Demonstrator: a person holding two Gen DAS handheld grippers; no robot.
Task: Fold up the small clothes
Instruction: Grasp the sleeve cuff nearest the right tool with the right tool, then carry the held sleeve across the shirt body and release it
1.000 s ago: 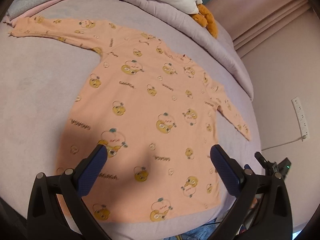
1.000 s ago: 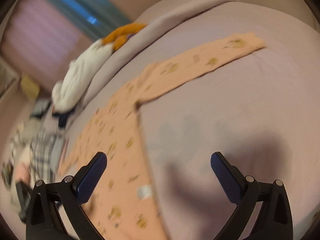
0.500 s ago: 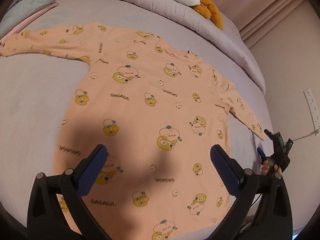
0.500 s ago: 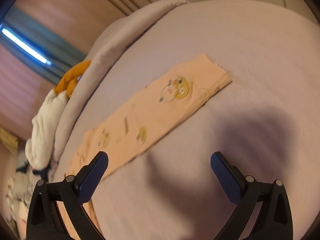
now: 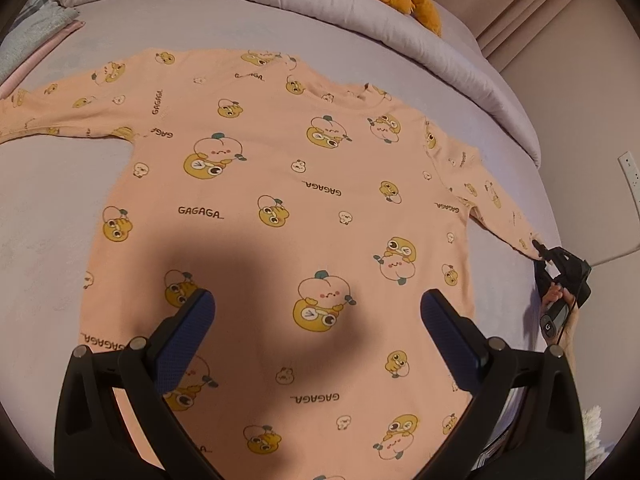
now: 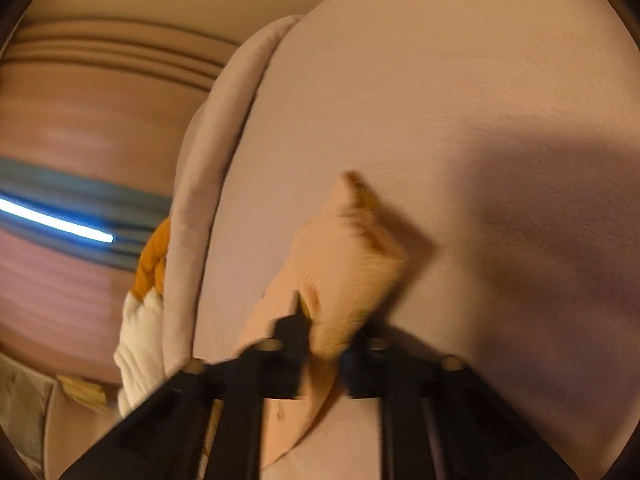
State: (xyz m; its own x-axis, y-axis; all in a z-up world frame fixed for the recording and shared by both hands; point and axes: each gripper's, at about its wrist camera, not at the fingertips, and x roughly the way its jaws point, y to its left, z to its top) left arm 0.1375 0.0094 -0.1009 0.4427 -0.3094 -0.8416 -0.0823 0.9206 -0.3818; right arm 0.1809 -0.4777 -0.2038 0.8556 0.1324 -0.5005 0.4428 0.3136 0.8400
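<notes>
A peach long-sleeved shirt [image 5: 280, 208] printed with yellow cartoon ducks lies flat on the lilac bed, sleeves spread left and right. My left gripper [image 5: 318, 312] hovers open above the shirt's lower half, nothing between its blue pads. In the left wrist view my right gripper [image 5: 538, 249] sits at the cuff of the right sleeve [image 5: 496, 212], held by a hand. In the right wrist view my right gripper [image 6: 324, 340] is shut on that sleeve cuff [image 6: 352, 256], which bunches up between the fingers; the picture is blurred.
A rolled lilac duvet [image 5: 360, 12] lines the far side of the bed, with a white pillow and an orange plush toy [image 5: 412, 0] on it. Folded grey and pink clothes [image 5: 36, 36] lie at the far left. The bed's edge and a wall socket [image 5: 630, 172] are at the right.
My right gripper moved onto the end of the right sleeve and shut on the cuff, rolling as it went. My left gripper moved forward over the shirt and stayed open.
</notes>
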